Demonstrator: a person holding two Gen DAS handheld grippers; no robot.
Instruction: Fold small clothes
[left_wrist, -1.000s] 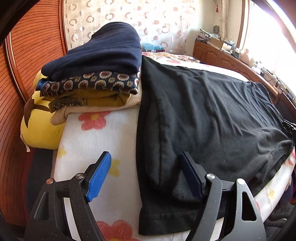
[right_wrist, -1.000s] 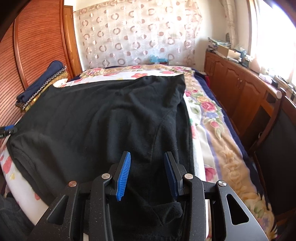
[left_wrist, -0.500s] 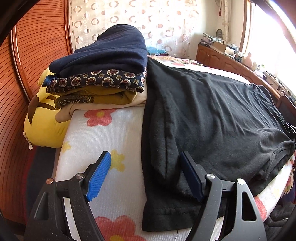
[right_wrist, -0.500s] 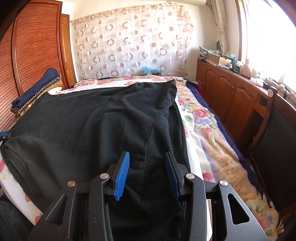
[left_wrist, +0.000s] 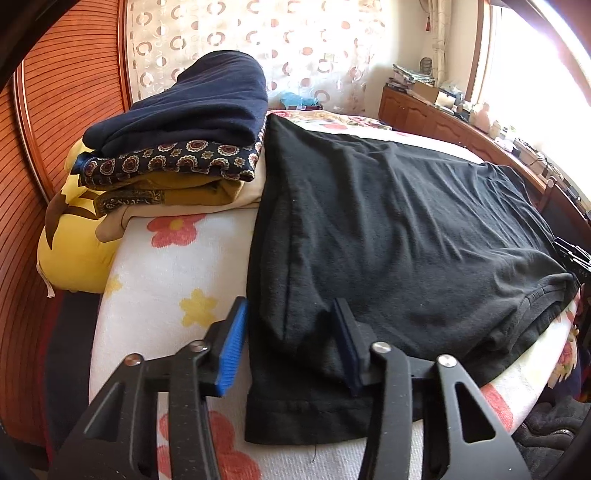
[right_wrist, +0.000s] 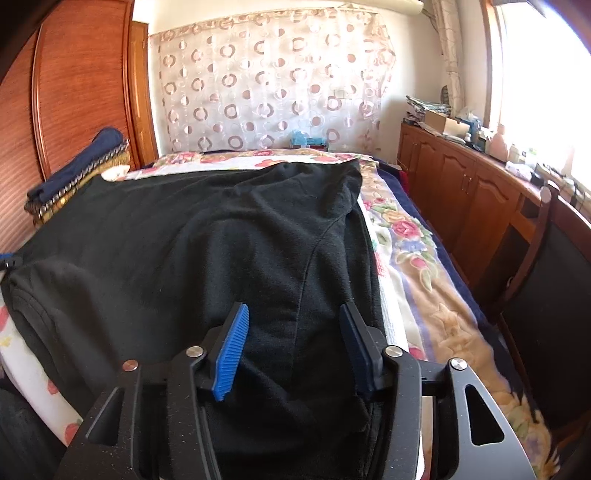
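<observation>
1. Across the middle of both frames: black short-sleeved cotton T-shirt (left_wrist: 406, 229), spread flat on the bed, filling the centre and right of the left wrist view and the centre and left of the right wrist view. One sleeve lies at the lower centre of each frame.
2. Lower centre, left wrist view: left gripper (left_wrist: 291, 343), black frame with blue ribbed pads. Its jaws have just been closing; the sleeve and side edge of the shirt lie between them. The left pad stands at the cloth's edge; whether the pads already press the cloth I cannot tell.
3. Lower centre, right wrist view: right gripper (right_wrist: 293, 350), same make. Its jaws have just been opening and now stand released, apart from each other, with the other sleeve lying between the pads, not pinched.
4. Lower left, left wrist view: white fleece blanket with red and yellow flowers (left_wrist: 166, 280), directly under the shirt.
5. Right of centre, right wrist view: beige floral bedspread with pink roses (right_wrist: 413, 258), beside the shirt's far side.
6. Upper left, left wrist view: stack of folded clothes (left_wrist: 177, 147), navy knit on top, a navy medallion-print piece below it, mustard and cream pieces beneath; touching the shirt's upper edge.
7. Left edge, left wrist view: yellow plush cushion with brown markings (left_wrist: 74, 236), under and beside the stack.
8. Far left, both views: reddish wooden slatted wardrobe (right_wrist: 85, 85).
9. Top centre: sheer curtain with ring pattern (right_wrist: 266, 81).
10. Right side, right wrist view: wooden cabinet row (right_wrist: 461, 184) with cluttered top, below a bright window; dark chair (right_wrist: 546, 280) nearest the frame edge.
</observation>
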